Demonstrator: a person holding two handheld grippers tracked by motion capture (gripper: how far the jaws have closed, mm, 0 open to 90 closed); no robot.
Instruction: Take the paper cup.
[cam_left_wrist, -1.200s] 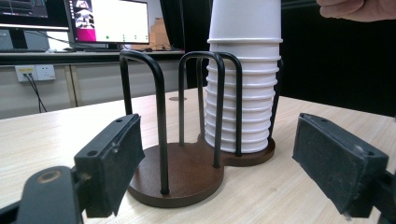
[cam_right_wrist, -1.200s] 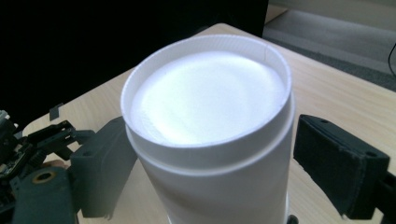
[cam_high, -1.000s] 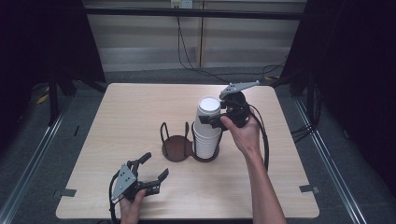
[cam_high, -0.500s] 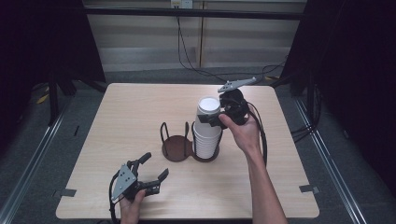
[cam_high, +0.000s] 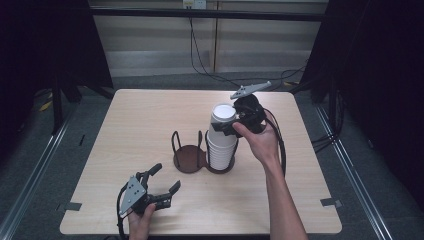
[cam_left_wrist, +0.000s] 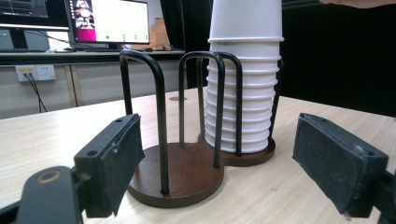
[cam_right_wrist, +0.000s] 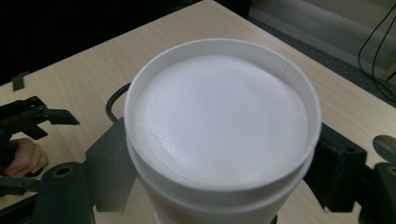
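Standing in one ring of the wire rack (cam_high: 189, 159) on the bench (cam_high: 130, 125), a stack of upside-down paper cups (cam_high: 221, 142) is gripped at its top cup by the right hand-held gripper (cam_high: 231, 125); the other ring is empty. The left hand-held gripper (cam_high: 167, 179) is held open.

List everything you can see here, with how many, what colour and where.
paper cups: one stack, white, upside down in the holder's right ring
cup holder: one, dark brown base with black wire loops, mid-table; left ring empty
table: one, light wood
monitors: two, lit, on a desk behind the table
wall socket: one, white, under that desk
left hand-held gripper: one, black, open, near the table's front edge
right hand-held gripper: one, black, jaws around the top cup
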